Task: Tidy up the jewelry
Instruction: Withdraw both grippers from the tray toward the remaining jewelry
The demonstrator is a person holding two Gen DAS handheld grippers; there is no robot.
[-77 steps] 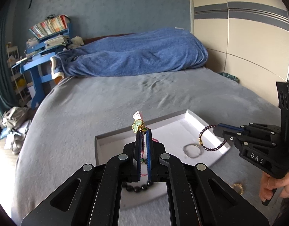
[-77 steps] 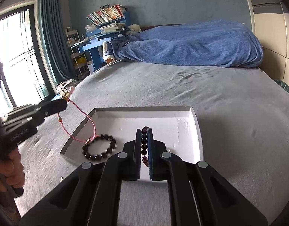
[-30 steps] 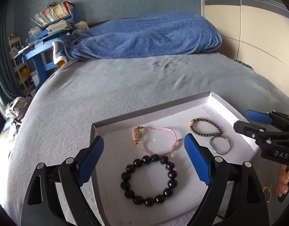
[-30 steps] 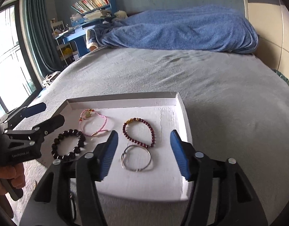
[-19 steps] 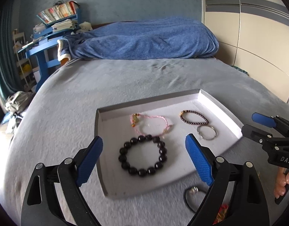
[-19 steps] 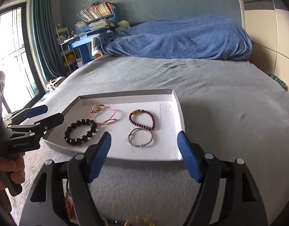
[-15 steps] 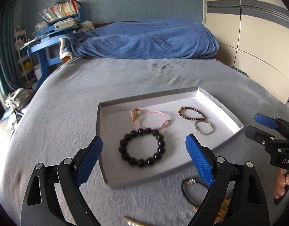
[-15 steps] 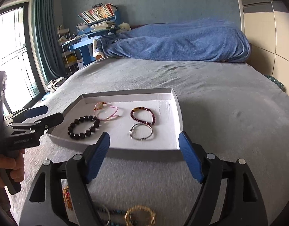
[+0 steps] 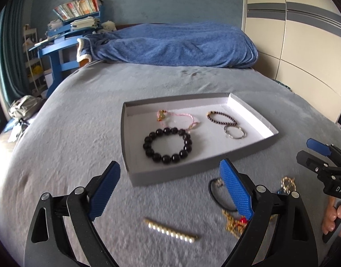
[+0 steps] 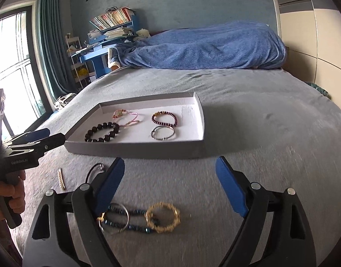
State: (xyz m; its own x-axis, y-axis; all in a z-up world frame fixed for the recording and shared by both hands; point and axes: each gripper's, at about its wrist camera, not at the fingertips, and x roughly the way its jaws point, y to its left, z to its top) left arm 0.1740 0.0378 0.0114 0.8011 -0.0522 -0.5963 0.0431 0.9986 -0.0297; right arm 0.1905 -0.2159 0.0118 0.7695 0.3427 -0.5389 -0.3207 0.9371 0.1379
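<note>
A shallow grey tray [image 9: 128, 153] [image 10: 135, 149] lies on the bed. It holds a black bead bracelet [image 9: 167, 142] [image 10: 102, 131], a pink cord bracelet [image 9: 177, 118] [image 10: 126, 116], a dark red bead bracelet [image 9: 221, 118] [image 10: 164, 118] and a silver ring [image 9: 234, 132] [image 10: 163, 132]. In front of the tray lie a pearl bar [image 9: 170, 233] [image 10: 61, 179], a black cord [image 9: 216, 194] [image 10: 93, 171], a gold chain [image 9: 233, 224], a gold bracelet [image 10: 163, 219], a silver bangle [image 10: 114, 219] and blue beads [image 10: 135, 224]. My left gripper [image 9: 169, 191] and right gripper [image 10: 169, 185] are open and empty, held above the loose pieces.
A blue blanket [image 9: 170, 44] is heaped at the far end of the grey bed [image 9: 66, 133]. A blue desk with books [image 9: 66, 37] stands at the back left, wardrobe doors [image 9: 303, 44] on the right. A window with curtains [image 10: 19, 66] shows at the left.
Both grippers let go of their bracelets into the tray, opened and pulled back toward the near side. The loose jewelry in front of the tray has come into view.
</note>
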